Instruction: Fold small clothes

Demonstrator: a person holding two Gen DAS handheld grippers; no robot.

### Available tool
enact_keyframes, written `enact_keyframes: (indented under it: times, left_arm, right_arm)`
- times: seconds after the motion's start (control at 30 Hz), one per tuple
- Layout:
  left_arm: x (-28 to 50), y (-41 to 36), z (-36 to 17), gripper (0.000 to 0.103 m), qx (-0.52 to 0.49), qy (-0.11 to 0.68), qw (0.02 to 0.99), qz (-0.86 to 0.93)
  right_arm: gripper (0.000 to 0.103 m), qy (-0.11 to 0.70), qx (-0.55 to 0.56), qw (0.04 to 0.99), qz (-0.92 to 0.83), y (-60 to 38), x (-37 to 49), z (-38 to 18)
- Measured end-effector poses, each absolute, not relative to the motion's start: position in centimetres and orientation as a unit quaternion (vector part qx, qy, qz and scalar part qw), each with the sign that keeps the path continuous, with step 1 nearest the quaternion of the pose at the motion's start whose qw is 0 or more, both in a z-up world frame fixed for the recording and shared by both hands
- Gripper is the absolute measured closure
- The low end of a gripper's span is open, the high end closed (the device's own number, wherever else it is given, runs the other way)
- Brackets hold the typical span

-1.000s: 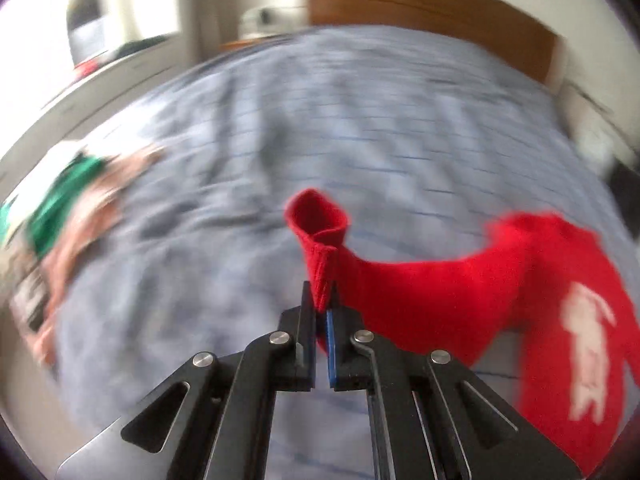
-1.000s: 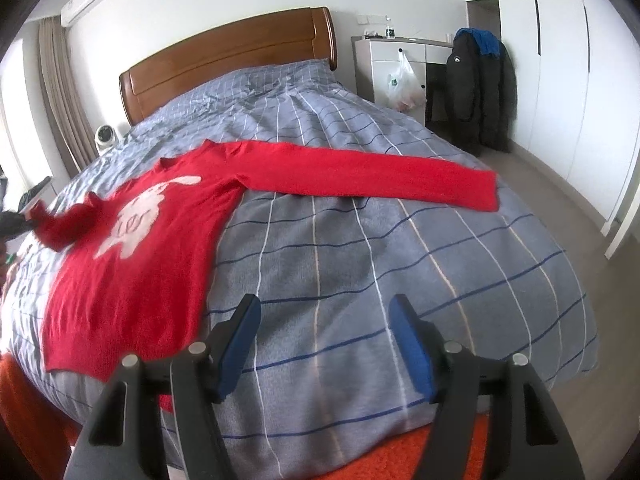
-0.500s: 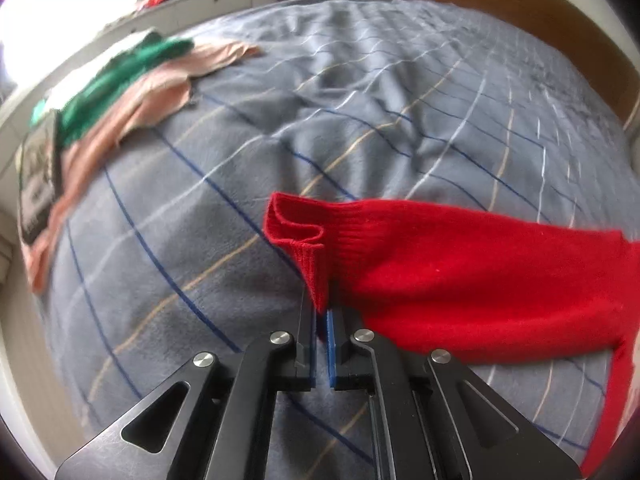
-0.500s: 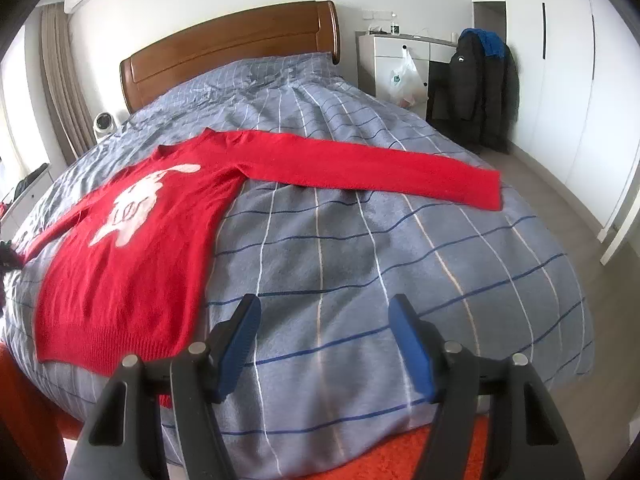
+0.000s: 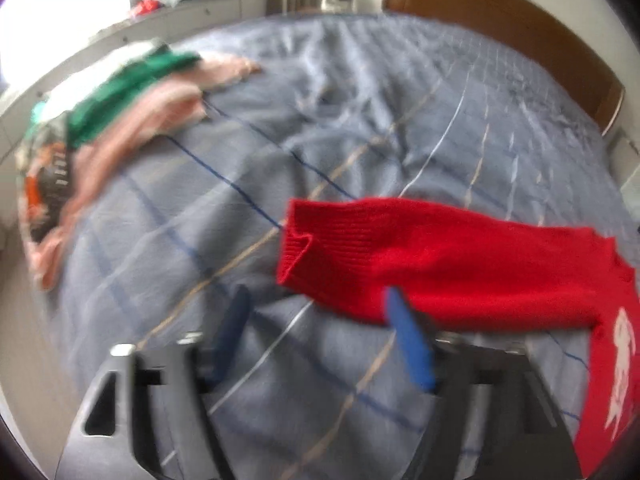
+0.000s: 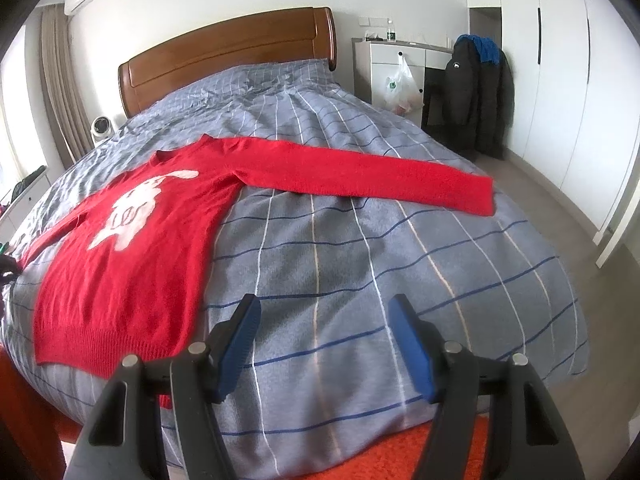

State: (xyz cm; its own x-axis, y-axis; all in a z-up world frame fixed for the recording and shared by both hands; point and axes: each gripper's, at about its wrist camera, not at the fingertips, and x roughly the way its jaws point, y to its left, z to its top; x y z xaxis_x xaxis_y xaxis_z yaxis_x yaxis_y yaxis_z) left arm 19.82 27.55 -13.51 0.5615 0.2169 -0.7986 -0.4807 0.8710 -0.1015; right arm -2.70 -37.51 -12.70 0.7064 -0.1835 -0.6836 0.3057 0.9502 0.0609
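Red knit sweater (image 6: pixel 132 248) lay spread flat on the bed (image 6: pixel 360 264), sleeves stretched out for folding. Left tool (image 5: pixel 320 320) had just been opening — cuff (image 5: pixel 304 248) released, nothing gripped; right tool (image 6: pixel 324 336) hung open, empty.

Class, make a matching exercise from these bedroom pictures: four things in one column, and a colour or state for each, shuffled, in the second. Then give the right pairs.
Things:
1. sweater
2. headboard
3. left gripper
4. jacket

Colour or state:
A. black, hanging
B. open, holding nothing
C. red, spread flat on the bed
D. brown wood

Pairs: 1-C, 2-D, 3-B, 4-A
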Motion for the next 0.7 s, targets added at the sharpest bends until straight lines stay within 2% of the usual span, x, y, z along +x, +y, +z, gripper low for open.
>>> enact_keyframes:
  times: [0.03, 0.13, 0.23, 0.5, 0.7]
  left_arm:
    - [19.0, 27.0, -12.8, 0.023, -0.154, 0.416, 0.875, 0.194]
    - [16.0, 24.2, -11.1, 0.014, -0.158, 0.403, 0.889, 0.149]
    - [13.4, 20.5, -10.8, 0.010, -0.154, 0.403, 0.897, 0.095]
    - [12.3, 11.5, -13.0, 0.010, -0.090, 0.426, 0.900, -0.008]
    - [13.5, 11.8, -16.8, 0.007, -0.058, 0.457, 0.888, 0.005]
  right_arm:
    - [0.026, 0.356, 0.086, 0.921, -0.135, -37.6, -2.8, -12.6]
    - [0.026, 0.349, 0.091, 0.922, -0.144, -37.8, -3.0, -12.5]
    - [0.026, 0.344, 0.093, 0.922, -0.151, -37.9, -3.1, -12.3]
    - [0.026, 0.351, 0.076, 0.921, -0.150, -37.5, -2.8, -12.4]
    - [0.026, 0.347, 0.067, 0.923, -0.150, -37.1, -2.9, -12.3]
